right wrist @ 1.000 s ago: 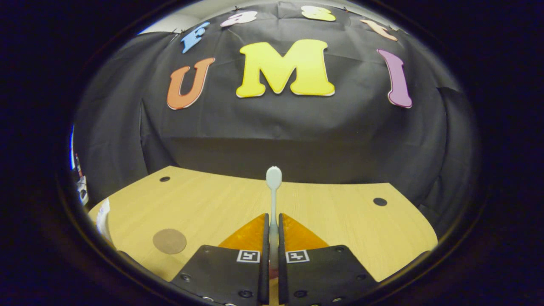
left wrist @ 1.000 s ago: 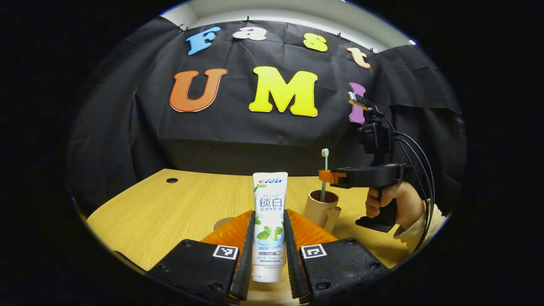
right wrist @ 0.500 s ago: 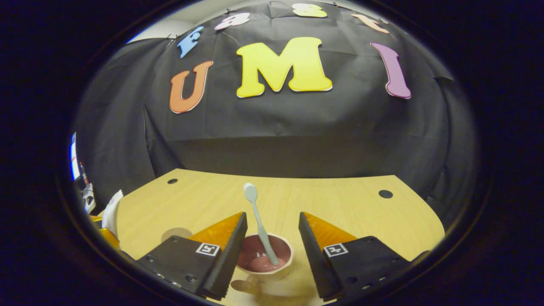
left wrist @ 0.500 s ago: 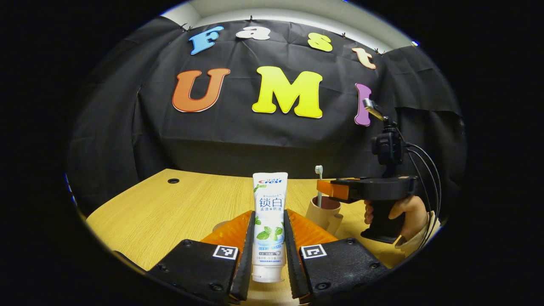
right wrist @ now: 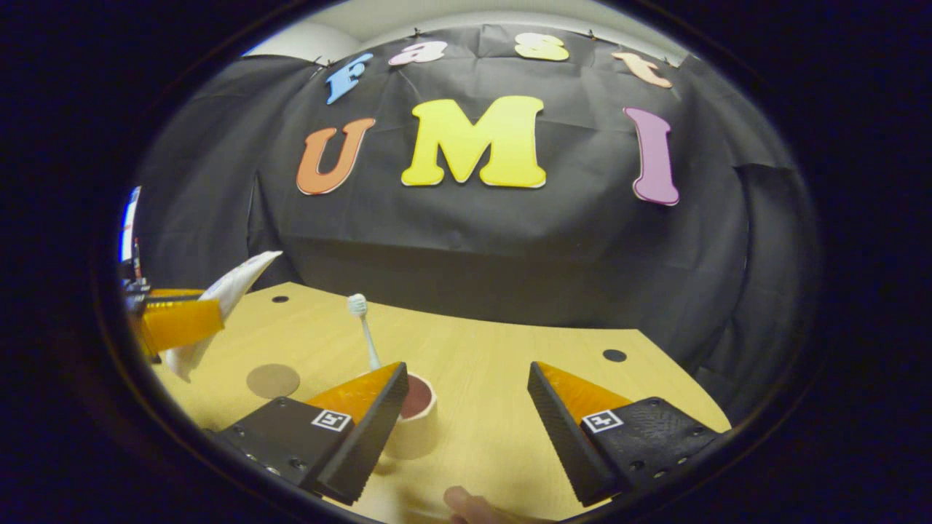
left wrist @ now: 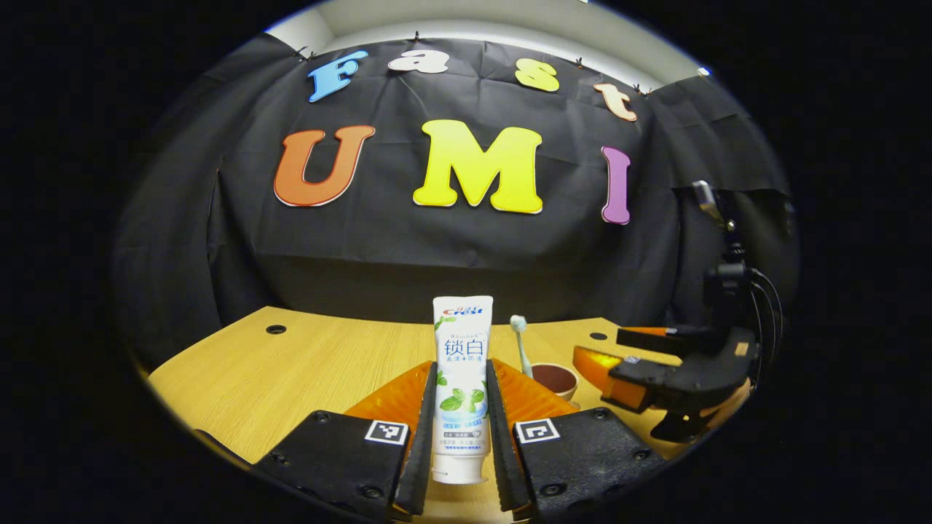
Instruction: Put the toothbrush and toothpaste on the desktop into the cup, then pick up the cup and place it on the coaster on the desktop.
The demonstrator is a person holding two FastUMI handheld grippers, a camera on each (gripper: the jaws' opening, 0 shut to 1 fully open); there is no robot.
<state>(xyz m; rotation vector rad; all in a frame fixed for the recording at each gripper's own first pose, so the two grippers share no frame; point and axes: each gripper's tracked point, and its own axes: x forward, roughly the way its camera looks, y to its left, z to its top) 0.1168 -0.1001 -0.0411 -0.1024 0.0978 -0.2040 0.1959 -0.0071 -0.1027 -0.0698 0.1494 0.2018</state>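
Left gripper (left wrist: pixel 461 407) clamps the toothpaste (left wrist: pixel 461 378) upright between both fingers above the desktop (left wrist: pixel 291 371); the white tube carries a "Crest" logo. Right gripper (right wrist: pixel 466 407) stands wide apart, holding nothing. Toothbrush (right wrist: pixel 362 327) stands, leaning, in the cup (right wrist: pixel 415 422). Coaster (right wrist: pixel 273 380) lies near, left of the cup.

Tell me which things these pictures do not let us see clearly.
- Toothbrush handle end: right gripper view, inside the cup, behind the right gripper finger.
- Cup base: left gripper view, behind the left gripper finger.
- Toothpaste cap: left gripper view, cut off low between the jaws.
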